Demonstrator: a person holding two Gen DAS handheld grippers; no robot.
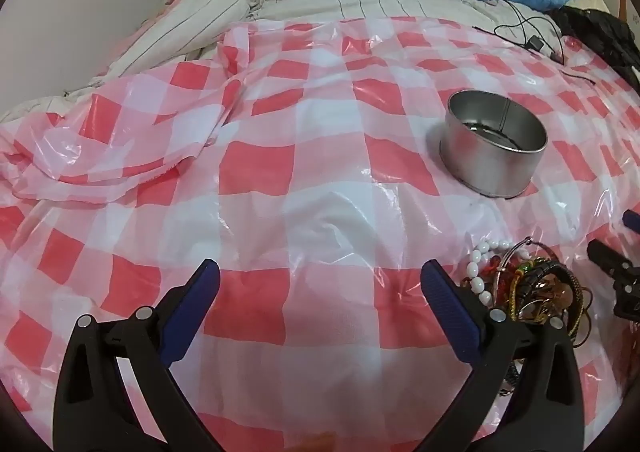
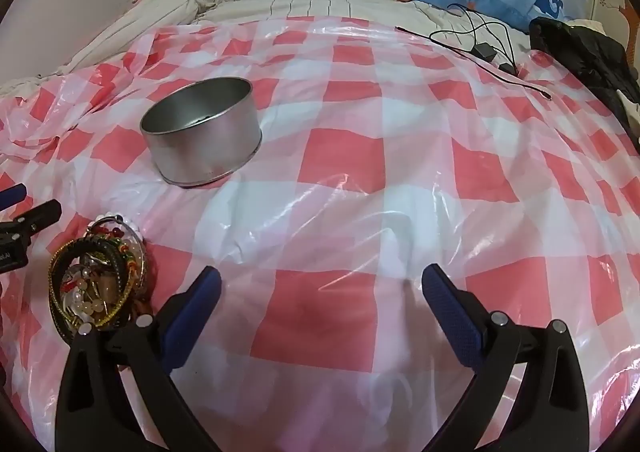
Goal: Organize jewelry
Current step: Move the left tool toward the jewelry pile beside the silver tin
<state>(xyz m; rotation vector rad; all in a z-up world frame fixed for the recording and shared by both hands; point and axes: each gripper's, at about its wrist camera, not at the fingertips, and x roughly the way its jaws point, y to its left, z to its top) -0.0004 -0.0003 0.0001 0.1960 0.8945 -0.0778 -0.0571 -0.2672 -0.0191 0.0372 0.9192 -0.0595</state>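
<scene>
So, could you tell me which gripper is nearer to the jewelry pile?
Roughly equal, perhaps the left. The left gripper has the jewelry pile just beside its right finger; the right gripper has the pile just beside its left finger. Neither touches it.

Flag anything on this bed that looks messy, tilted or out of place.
The jewelry pile is one tangled heap of bangles and beads on the checked plastic sheet, none in the metal tin, which sits slightly tilted on the soft bedding. The sheet is bunched at its left edge. Black cables trail onto it near the pillows.
</scene>
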